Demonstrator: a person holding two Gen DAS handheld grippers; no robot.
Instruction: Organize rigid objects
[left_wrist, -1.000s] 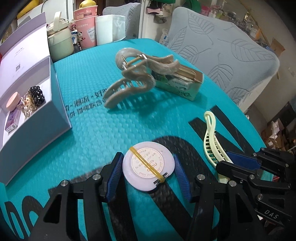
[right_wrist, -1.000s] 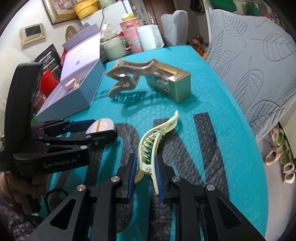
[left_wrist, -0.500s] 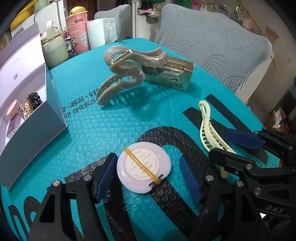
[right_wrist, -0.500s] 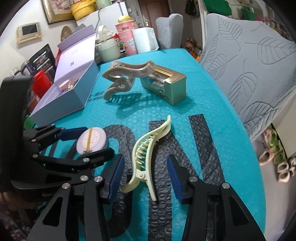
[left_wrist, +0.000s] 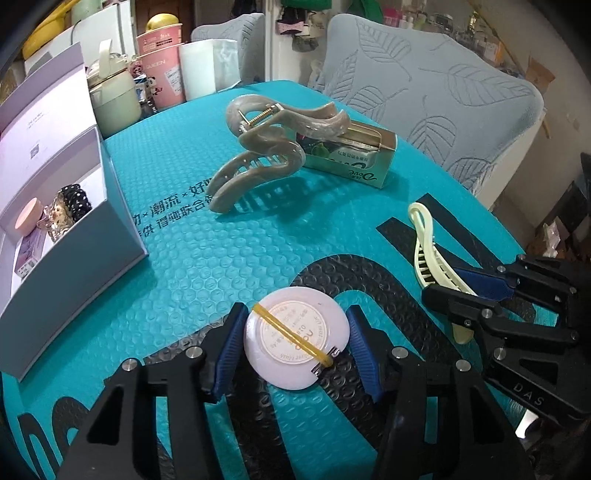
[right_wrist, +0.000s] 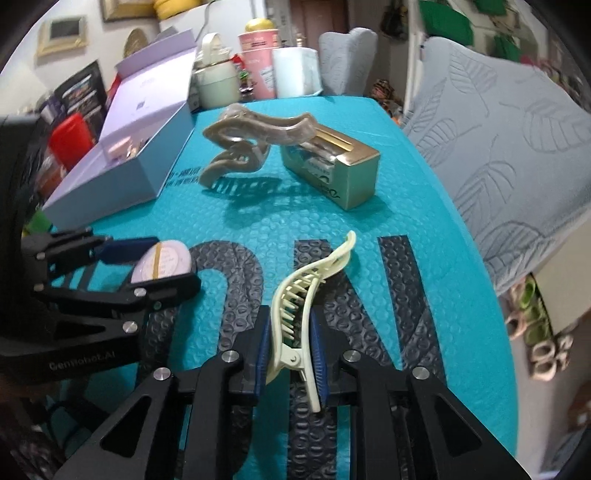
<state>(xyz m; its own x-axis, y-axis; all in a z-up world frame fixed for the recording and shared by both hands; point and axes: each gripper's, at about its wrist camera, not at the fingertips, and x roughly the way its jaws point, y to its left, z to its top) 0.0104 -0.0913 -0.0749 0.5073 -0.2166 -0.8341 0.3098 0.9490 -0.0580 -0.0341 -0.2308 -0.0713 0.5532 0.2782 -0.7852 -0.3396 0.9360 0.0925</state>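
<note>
A round pale pink compact (left_wrist: 296, 336) with a yellow rubber band lies on the teal mat between the fingers of my left gripper (left_wrist: 295, 347); the left pad touches it, the right pad stands slightly off. It also shows in the right wrist view (right_wrist: 164, 261). My right gripper (right_wrist: 289, 349) is shut on a pale yellow hair clip (right_wrist: 304, 295), also seen in the left wrist view (left_wrist: 430, 254). A large beige claw clip (left_wrist: 258, 147) leans on a gold soap box (left_wrist: 351, 158) further back.
An open lilac box (left_wrist: 122, 221) with small items stands at the left. Cups and a pale green jar (left_wrist: 114, 99) line the mat's far edge. A grey leaf-patterned chair (left_wrist: 436, 96) stands beyond the table on the right.
Both grippers opened half a second ago. Now the right gripper has closed on the yellow hair clip again and the left jaws have narrowed around the compact.
</note>
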